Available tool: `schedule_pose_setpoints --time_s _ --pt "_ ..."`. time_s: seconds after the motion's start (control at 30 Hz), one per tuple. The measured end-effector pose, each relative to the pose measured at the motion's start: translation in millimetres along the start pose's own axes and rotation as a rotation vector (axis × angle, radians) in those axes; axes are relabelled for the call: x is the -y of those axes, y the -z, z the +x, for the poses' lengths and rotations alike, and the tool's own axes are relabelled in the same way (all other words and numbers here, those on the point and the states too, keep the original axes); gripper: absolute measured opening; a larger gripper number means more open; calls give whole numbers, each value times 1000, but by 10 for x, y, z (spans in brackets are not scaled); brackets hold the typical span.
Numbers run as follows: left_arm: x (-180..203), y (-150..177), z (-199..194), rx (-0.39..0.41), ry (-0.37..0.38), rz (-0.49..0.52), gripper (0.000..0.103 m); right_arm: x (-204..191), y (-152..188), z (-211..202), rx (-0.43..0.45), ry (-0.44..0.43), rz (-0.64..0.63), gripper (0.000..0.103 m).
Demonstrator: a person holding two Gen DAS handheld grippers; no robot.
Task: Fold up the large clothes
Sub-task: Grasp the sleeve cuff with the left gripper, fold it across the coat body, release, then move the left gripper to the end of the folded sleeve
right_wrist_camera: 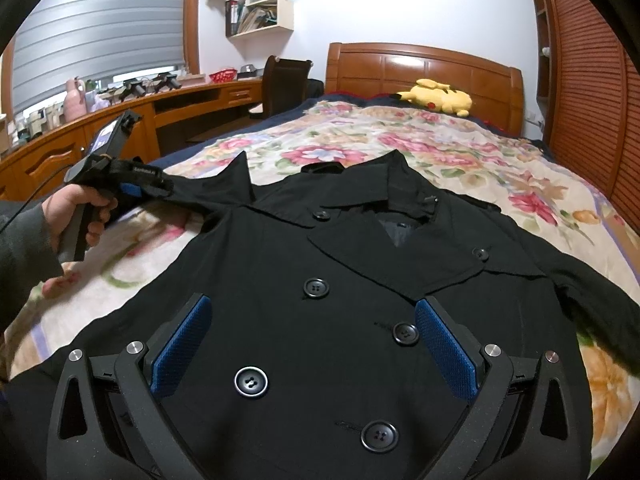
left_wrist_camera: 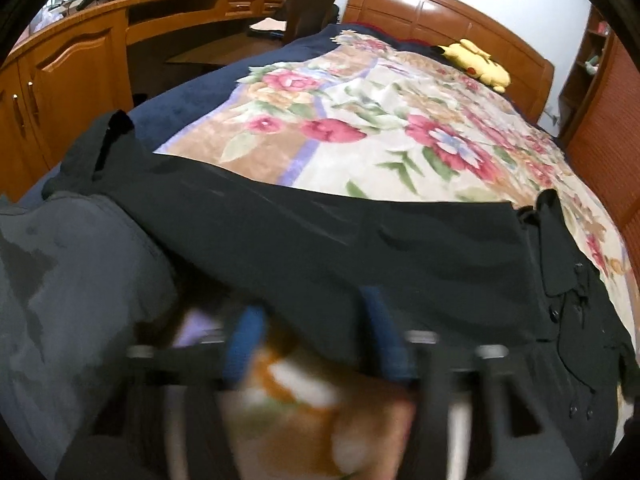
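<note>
The left gripper (right_wrist_camera: 138, 192), gripped by a hand (right_wrist_camera: 76, 216) in a grey sleeve (right_wrist_camera: 24, 256), pinches dark cloth between nearly closed blue pads, while the right gripper (right_wrist_camera: 312, 340) hovers with its jaws spread wide.

We're in a bedroom, white walls (right_wrist_camera: 400, 0) all round, and a glossy wooden headboard (right_wrist_camera: 424, 68) catching a bright sheen of light. The bed carries a floral blanket (right_wrist_camera: 400, 148) in pinks, greens and cream over a dark blue cover (left_wrist_camera: 192, 96). Up by the headboard lies a yellow plush toy (right_wrist_camera: 438, 98). Along the left runs a curved wooden desk (right_wrist_camera: 180, 108) with cabinet doors and drawers, cluttered on top, a red basket (right_wrist_camera: 222, 76) among the bits. A dark chair (right_wrist_camera: 284, 80) stands at the desk. Above it, a window with a grey blind (right_wrist_camera: 100, 28) nearly down, daylight showing beneath. Wall shelves (right_wrist_camera: 260, 8) hold books and boxes. On the right, slatted wooden doors (right_wrist_camera: 584, 80).
</note>
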State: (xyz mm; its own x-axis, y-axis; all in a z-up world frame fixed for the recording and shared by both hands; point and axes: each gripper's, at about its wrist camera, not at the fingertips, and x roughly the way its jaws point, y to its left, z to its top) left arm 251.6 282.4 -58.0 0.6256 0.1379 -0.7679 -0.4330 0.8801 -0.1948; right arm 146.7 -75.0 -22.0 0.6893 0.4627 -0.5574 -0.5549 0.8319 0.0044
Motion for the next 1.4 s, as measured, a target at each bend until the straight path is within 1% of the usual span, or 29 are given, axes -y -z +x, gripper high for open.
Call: schedule_pose_setpoints --time_s 0.03,0.1,0.23,0.4,0.63,0.73,0.8,0.93,0.97,1.03,1.1,1.17,1.23,1.27,1.33,1.37,1.4 --pt "-6 -16 17 -6 -13 4 7 3 0 3 0 -1 0 103" --pt "21 -22 2 -5 -13 24 1 -1 1 -1 0 1 -2 103" --pt "192 11 -209 46 -45 113 0 9 -22 -16 5 7 -2 103" --pt "514 144 -639 101 33 201 0 53 -49 -97 20 18 -2 103" --pt "1244 481 -1362 166 167 399 0 203 -80 -201 43 48 16 103" --pt "1533 696 -1568 166 207 479 0 247 -69 -234 50 62 24 103" --pt "1649 801 -1625 161 215 507 0 277 -61 -248 52 71 30 103" --pt "1771 1036 -1658 140 187 565 0 328 -22 -254 46 88 37 103" --pt "1783 1092 -1649 124 182 572 0 337 -12 -255 44 91 37 103" --pt "1769 1166 -1630 96 187 580 4 336 12 -265 41 95 35 103" --pt "1733 1277 -1647 86 186 591 8 335 29 -270 38 97 33 103" --pt "1691 1382 -1682 65 215 596 12 341 41 -271 37 98 33 103" --pt "1618 1452 -1758 69 226 593 26 339 44 -273 37 97 32 103" --pt "1594 1479 -1795 73 230 590 29 341 43 -274 38 96 31 103" --pt "1517 1504 -1882 87 237 583 39 346 45 -269 40 92 29 103" --pt "1478 1503 -1916 96 236 581 41 343 50 -269 40 91 25 103" --pt "1435 1492 -1942 107 230 579 46 337 59 -269 41 90 21 103"
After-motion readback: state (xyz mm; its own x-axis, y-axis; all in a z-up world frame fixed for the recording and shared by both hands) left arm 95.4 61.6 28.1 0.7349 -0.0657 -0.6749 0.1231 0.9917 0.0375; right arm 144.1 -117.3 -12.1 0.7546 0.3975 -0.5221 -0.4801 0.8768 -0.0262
